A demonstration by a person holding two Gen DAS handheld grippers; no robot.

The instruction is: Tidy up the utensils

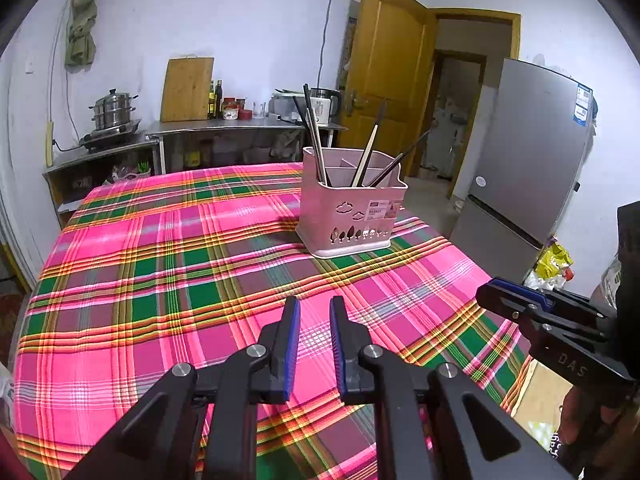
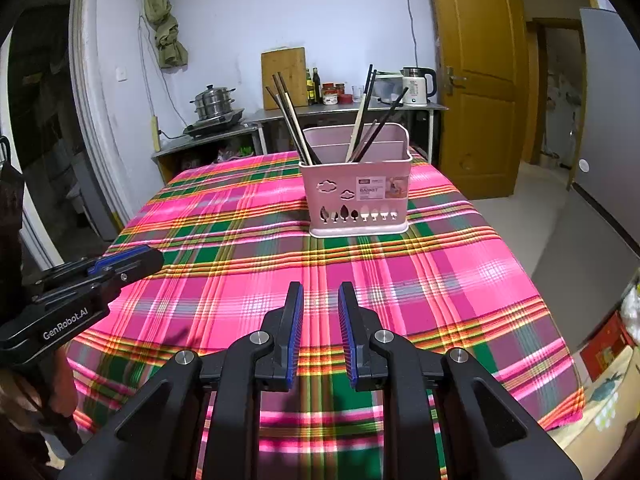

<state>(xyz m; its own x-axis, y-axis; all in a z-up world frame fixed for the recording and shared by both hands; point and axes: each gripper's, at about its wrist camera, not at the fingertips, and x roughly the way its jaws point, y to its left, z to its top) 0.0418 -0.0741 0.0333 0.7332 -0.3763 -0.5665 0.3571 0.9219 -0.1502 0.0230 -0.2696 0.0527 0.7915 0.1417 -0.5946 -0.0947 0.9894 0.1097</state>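
A pink utensil basket (image 2: 357,184) is seen standing upright on a table covered by a pink, green and yellow plaid tablecloth (image 2: 248,248), toward the far part of the table. Its interior is divided into compartments. One bundle of chopsticks (image 2: 294,124) is leaned toward the left in the left compartment, and a second bundle (image 2: 370,120) is leaned to the right in the right-hand part; exactly which compartment each stick sits in cannot be told.

The left gripper (image 1: 315,338) is held above the near part of the tablecloth, well apart from the basket. Its jaws are parted by a narrow gap and nothing is gripped between them; only cloth is seen through the gap. The right gripper (image 2: 319,332) is held likewise over the near edge of the table, its jaws slightly parted and empty. Each gripper is also caught from the side in the other's view, just beside its partner, with a hand (image 1: 576,420) wrapped around the handle.

Behind the table, a steel counter (image 1: 240,126) is seen along the wall, carrying a cutting board (image 1: 186,90), a kettle (image 1: 326,106) and a steamer pot (image 1: 114,110). A wooden door (image 1: 390,76) and a grey refrigerator (image 1: 532,152) are seen to the right.
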